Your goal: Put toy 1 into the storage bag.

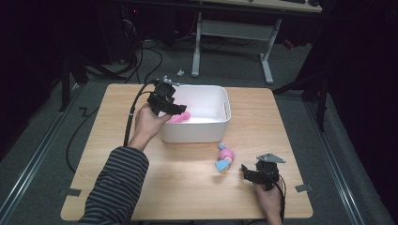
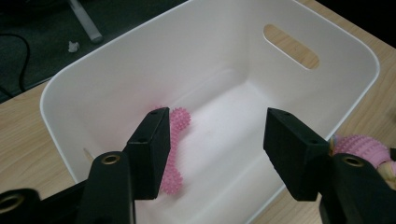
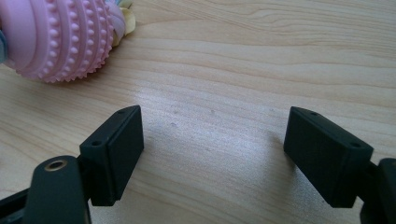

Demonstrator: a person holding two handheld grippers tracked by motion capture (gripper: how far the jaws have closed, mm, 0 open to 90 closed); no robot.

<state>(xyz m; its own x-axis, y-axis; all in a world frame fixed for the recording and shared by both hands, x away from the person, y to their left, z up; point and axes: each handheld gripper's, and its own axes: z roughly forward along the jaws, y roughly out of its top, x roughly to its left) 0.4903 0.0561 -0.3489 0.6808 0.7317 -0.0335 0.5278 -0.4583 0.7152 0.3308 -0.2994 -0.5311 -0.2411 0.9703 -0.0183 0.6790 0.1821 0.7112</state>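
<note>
Both grippers spread and empty, one spiky toy in the bin

Lower right, the right gripper rests with jaws apart near the pink-and-blue knobbed toy; farther up at centre, the left gripper hangs spread above the white bin, the pink spiky bone-shaped toy lying on its floor.

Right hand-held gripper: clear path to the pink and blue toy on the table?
Probably yes. The right hand-held gripper stands open, close beside the pink and blue toy, with bare table between them. The white bin sits farther back.
</note>
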